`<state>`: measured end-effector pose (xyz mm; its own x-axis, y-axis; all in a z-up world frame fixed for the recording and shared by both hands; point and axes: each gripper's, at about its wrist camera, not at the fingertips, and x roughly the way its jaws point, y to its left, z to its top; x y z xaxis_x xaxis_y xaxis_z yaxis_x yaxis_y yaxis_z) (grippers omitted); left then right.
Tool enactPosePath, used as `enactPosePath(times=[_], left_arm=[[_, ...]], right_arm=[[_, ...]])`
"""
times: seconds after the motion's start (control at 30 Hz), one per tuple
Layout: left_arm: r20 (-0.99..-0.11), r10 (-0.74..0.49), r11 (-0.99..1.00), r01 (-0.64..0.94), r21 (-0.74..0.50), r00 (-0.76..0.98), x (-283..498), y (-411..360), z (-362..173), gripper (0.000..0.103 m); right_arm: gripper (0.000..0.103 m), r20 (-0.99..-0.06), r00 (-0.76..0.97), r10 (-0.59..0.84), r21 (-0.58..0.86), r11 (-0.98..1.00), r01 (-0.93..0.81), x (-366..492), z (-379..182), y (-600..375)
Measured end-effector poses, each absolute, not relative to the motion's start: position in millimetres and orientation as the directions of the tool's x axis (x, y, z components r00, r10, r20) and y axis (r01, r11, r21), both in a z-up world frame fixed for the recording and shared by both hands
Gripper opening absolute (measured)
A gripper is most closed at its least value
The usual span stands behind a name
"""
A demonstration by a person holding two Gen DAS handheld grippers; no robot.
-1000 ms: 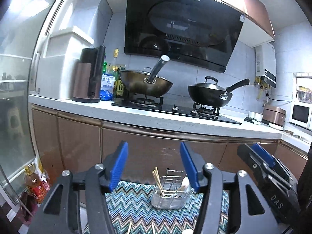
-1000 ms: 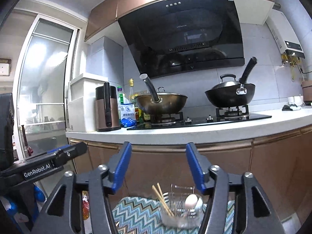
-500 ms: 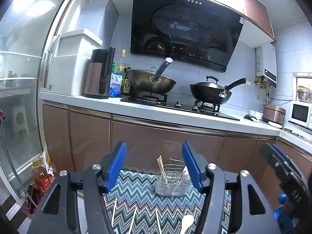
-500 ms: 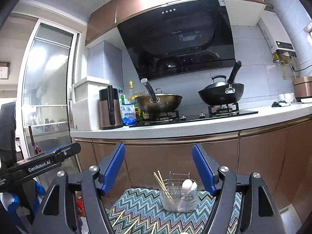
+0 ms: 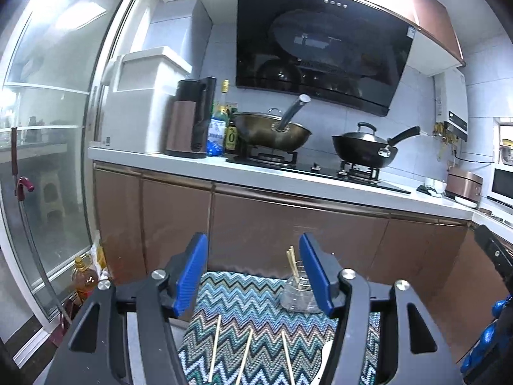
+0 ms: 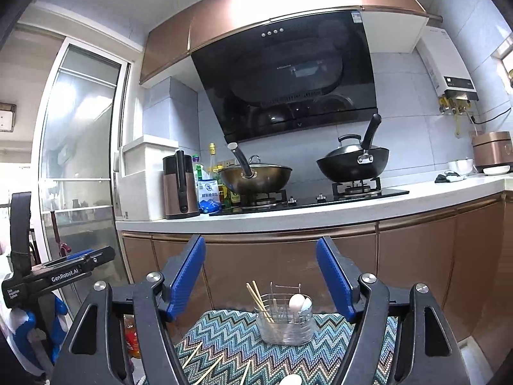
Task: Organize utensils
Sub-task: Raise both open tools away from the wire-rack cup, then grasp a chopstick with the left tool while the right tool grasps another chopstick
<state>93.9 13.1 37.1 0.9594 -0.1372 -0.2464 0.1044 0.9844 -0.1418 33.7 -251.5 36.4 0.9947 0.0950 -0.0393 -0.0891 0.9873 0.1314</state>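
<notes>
A clear utensil holder (image 6: 285,324) stands at the far end of a zigzag mat (image 6: 231,333). It holds chopsticks and a white spoon (image 6: 296,301). Three loose chopsticks (image 5: 247,351) lie on the mat (image 5: 253,308) in front of it. The bowl of a loose white spoon (image 6: 290,379) shows at the bottom edge. My left gripper (image 5: 253,276) is open and empty above the mat, with the holder (image 5: 298,295) beside its right finger. My right gripper (image 6: 261,279) is open and empty, with the holder between its fingers, farther off.
Behind the mat runs a counter (image 6: 320,215) with brown cabinets, a stove, two woks (image 6: 256,176) and bottles. A glass door (image 5: 41,160) stands left. An oil bottle (image 5: 84,280) stands on the floor. The left gripper's body (image 6: 61,276) shows left in the right wrist view.
Both grippers have pulled back and tilted, so the mat, loose chopsticks and spoon have come into view. Both stay open and empty.
</notes>
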Motion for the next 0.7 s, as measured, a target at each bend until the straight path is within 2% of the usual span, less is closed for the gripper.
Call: enactPosePath(times=[0.17, 0.33, 0.7], left_arm=[[-0.27, -0.13, 0.986, 0.096, -0.136, 0.954, 93.5, 21.9, 30.9, 0.058], [-0.335, -0.153, 0.985, 0.117, -0.126, 0.93, 106.7, 20.2, 16.6, 0.058], [-0.447, -0.154, 0.987, 0.12, -0.104, 0.881, 147.9, 12.4, -23.2, 0.058]], right_arm=[[0.071, -0.054, 0.993, 0.108, 0.13, 0.986, -0.1, 34.4, 31.7, -251.6], [0.071, -0.09, 0.988, 0.122, 0.141, 0.984, -0.109, 43.5, 23.5, -252.7], [0.069, -0.2, 0.97, 0.141, 0.174, 0.979, -0.107, 80.6, -11.2, -256.5]])
